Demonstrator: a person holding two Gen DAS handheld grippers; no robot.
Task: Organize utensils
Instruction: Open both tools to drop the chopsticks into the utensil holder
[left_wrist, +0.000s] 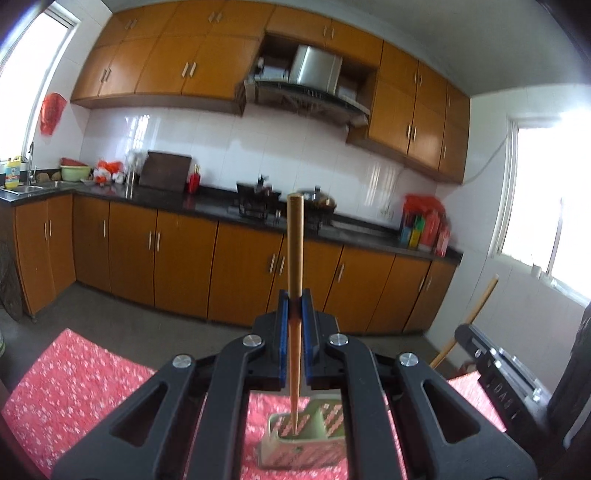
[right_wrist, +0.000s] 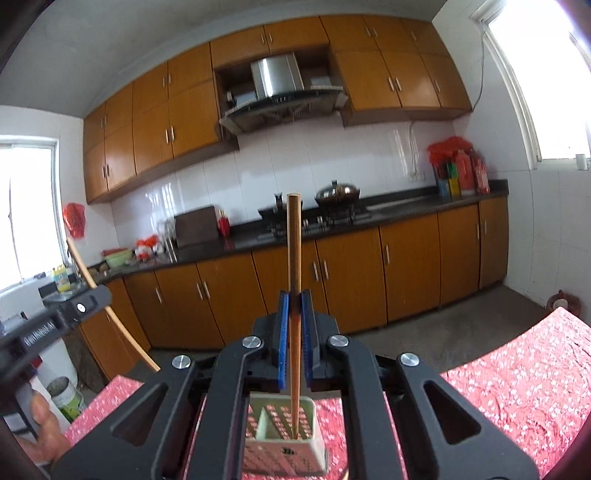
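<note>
My left gripper (left_wrist: 295, 306) is shut on a wooden chopstick (left_wrist: 295, 243) held upright; its thin tip reaches down into a pale green slotted utensil holder (left_wrist: 295, 448) on the red floral tablecloth (left_wrist: 74, 384). My right gripper (right_wrist: 294, 306) is shut on a second wooden chopstick (right_wrist: 294, 243), also upright, with its tip inside the same holder (right_wrist: 280, 450). The right gripper and its chopstick show at the right of the left wrist view (left_wrist: 480, 302); the left gripper's chopstick shows at the left of the right wrist view (right_wrist: 110, 314).
Beyond the table (right_wrist: 535, 373) is a kitchen with orange lower cabinets (left_wrist: 184, 258), a dark counter (right_wrist: 406, 210) with a stove and wok (right_wrist: 338, 194), a range hood (right_wrist: 277, 88) and bright windows on both sides. A paint can (right_wrist: 66, 398) stands on the floor.
</note>
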